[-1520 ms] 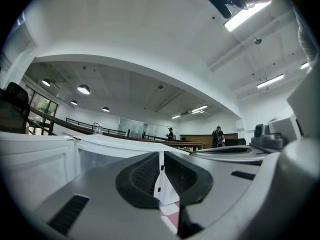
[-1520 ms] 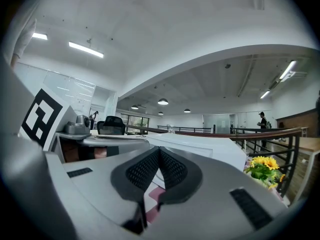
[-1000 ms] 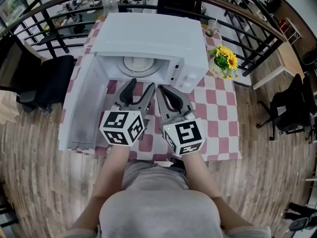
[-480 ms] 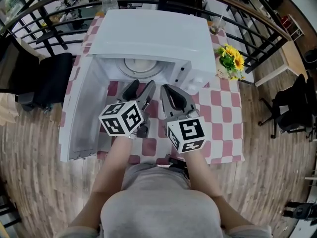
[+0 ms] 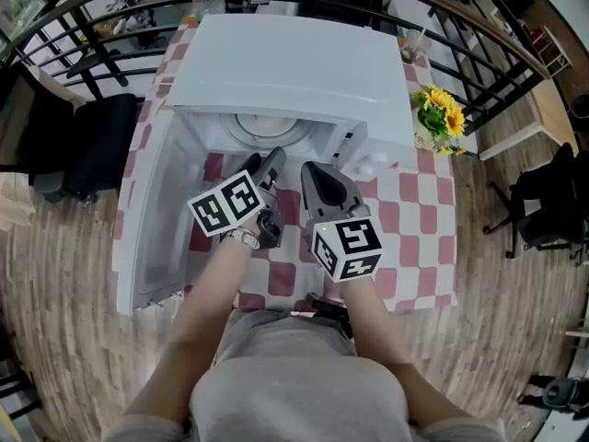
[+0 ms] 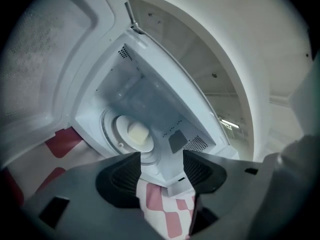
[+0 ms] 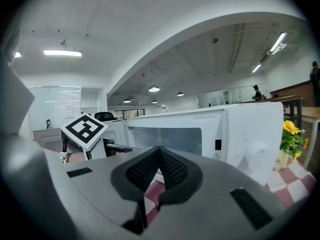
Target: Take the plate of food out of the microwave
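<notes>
The left gripper (image 6: 161, 154) is pointing into the open microwave (image 5: 285, 72). Its jaws are standing wide apart with nothing between them, having just closed a touch. Straight ahead of its tips, well inside the cavity, the plate (image 6: 121, 134) is sitting with a pale lump of food (image 6: 138, 132) on it. The right gripper (image 7: 160, 151) is hovering just beside the left one, on its right, jaws meeting tip to tip and gripping nothing. The door (image 5: 152, 219) is hanging open on the left gripper's left.
</notes>
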Demonstrator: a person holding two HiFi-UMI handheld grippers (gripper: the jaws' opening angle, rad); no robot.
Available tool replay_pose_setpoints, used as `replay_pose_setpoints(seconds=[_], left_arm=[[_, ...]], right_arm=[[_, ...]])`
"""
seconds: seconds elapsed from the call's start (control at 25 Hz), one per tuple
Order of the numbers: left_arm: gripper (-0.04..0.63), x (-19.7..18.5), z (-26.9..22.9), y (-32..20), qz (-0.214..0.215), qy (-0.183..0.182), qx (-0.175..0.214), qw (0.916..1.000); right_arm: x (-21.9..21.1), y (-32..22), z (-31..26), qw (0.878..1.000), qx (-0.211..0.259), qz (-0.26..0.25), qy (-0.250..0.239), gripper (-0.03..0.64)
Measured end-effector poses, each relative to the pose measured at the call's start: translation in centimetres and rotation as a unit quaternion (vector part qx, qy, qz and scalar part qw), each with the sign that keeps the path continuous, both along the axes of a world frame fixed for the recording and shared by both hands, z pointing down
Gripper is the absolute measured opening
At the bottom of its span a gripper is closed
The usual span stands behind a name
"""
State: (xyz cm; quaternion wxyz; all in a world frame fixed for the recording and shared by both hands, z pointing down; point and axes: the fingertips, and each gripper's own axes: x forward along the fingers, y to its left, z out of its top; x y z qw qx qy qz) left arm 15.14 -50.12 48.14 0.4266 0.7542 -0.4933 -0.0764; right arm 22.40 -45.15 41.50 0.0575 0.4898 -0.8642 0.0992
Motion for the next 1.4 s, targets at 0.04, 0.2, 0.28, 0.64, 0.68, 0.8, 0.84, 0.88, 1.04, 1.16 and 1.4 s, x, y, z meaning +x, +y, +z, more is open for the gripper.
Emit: replay_pose_setpoints(seconds=[0.04,0.2,0.28,0.64,0.68,0.8,0.84,0.88,1.04,1.16,1.4], left_arm=[[0.258,-0.3,0.5,-0.2,-0.008,0.000,-0.010,0.9999],[0.265,-1.2,2.6,-1.2,-0.035,0.002,-0.048,0.9982],[0.280,-1.4,3.4,-1.7,-0.045,0.016,-0.066,0.9966],[0.318,-2.2,7.1,-3.9,-0.095,0.085,-0.152,0.9800],[0.318,-2.3,7.4,-4.1,-0.102,0.091,-0.160,0.9777],[0.318,-2.8,8.5,-4.8,-0.118,0.098,-0.183,0.9709],[0.318,-2.9,8.9,-4.9,-0.123,0.102,-0.196,0.9676],[0.318,-2.9,9.3,-5.0,-0.127,0.108,-0.210,0.9634],[0.318,-3.2,10.2,-5.8,-0.145,0.117,-0.244,0.9517],[0.318,-3.5,10.5,-6.1,-0.162,0.120,-0.264,0.9433],[0.318,-3.6,11.0,-6.2,-0.205,0.113,-0.296,0.9261]], right_arm=[[-0.1,-0.1,0.1,1.000,-0.003,-0.001,-0.001,0.021],[-0.3,-0.6,1.1,1.000,-0.015,-0.004,0.000,0.021],[-0.6,-0.7,1.5,1.000,-0.019,-0.006,0.000,0.021],[-1.5,-1.7,3.6,0.999,-0.035,-0.014,0.025,0.021],[-1.5,-1.8,3.9,0.999,-0.038,-0.013,0.026,0.021],[-1.5,-2.2,4.5,0.999,-0.045,-0.012,0.028,0.021],[-1.5,-2.3,4.7,0.998,-0.047,-0.012,0.029,0.021],[-1.6,-2.4,4.9,0.998,-0.050,-0.011,0.029,0.021],[-1.5,-2.8,5.6,0.998,-0.060,-0.010,0.029,0.021],[-1.5,-2.9,6.1,0.997,-0.067,-0.009,0.030,0.021],[-1.3,-3.0,6.9,0.997,-0.077,-0.006,0.031,0.021]])
